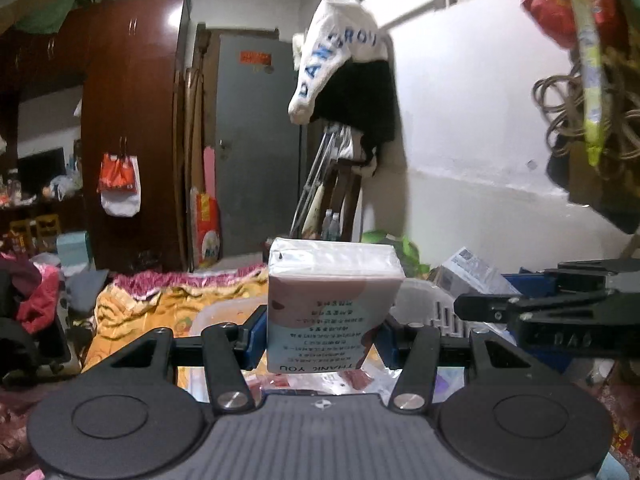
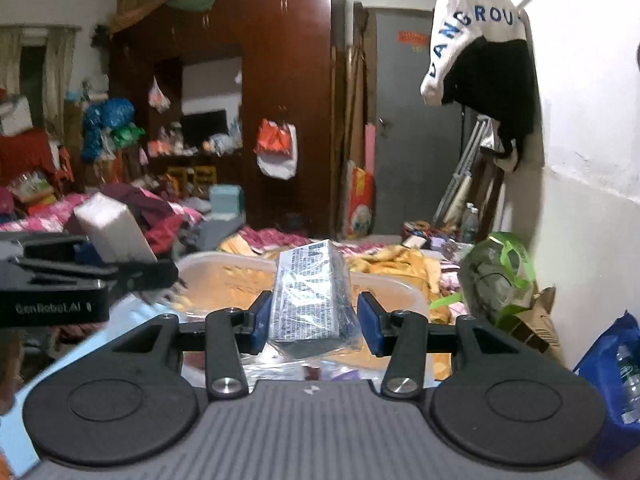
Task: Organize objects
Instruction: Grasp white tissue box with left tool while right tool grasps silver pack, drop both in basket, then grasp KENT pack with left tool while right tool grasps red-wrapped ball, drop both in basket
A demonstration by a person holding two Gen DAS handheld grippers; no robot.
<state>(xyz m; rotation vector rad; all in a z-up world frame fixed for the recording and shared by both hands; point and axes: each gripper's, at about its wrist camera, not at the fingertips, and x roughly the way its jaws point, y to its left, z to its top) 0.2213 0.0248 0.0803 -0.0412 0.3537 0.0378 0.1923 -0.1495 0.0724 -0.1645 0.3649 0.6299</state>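
Tissue pack (image 1: pixel 332 304), a soft plastic-wrapped block with "THANK YOU" printed upside down on its face, sits clamped between the blue pads of the left gripper (image 1: pixel 320 334), held up in the air above a clear plastic bin (image 1: pixel 224 312). I judge it light and squashy: the wrap is slick, so a squeeze across the broad flat sides, low on the pack as now, looks the safest hold. The same pack shows in the right wrist view (image 2: pixel 116 234), tilted.

The right gripper (image 2: pixel 314 322) grips a second thing, a dark box in crinkled clear film (image 2: pixel 310 300) with barcode-like print on top. Its left pad presses the box side; the right pad seems to meet loose film, so I would guess the film could slide over the box and let it twist. The box itself looks stiff and fairly light.

Below both lie 2 pale bins, the second a white plastic tub (image 2: pixel 400 292), on a yellow patterned bedspread (image 1: pixel 132 312). Clutter crowds the drop zone: a green plastic bag (image 2: pixel 496 276) to the right, a blue bag (image 2: pixel 616 384) near the wall, heaped clothes (image 2: pixel 160 220) to the left. The 2 grippers ride close together, so they could knock each other. A hanging white cloth (image 1: pixel 336 52) lettered in blue is well above.
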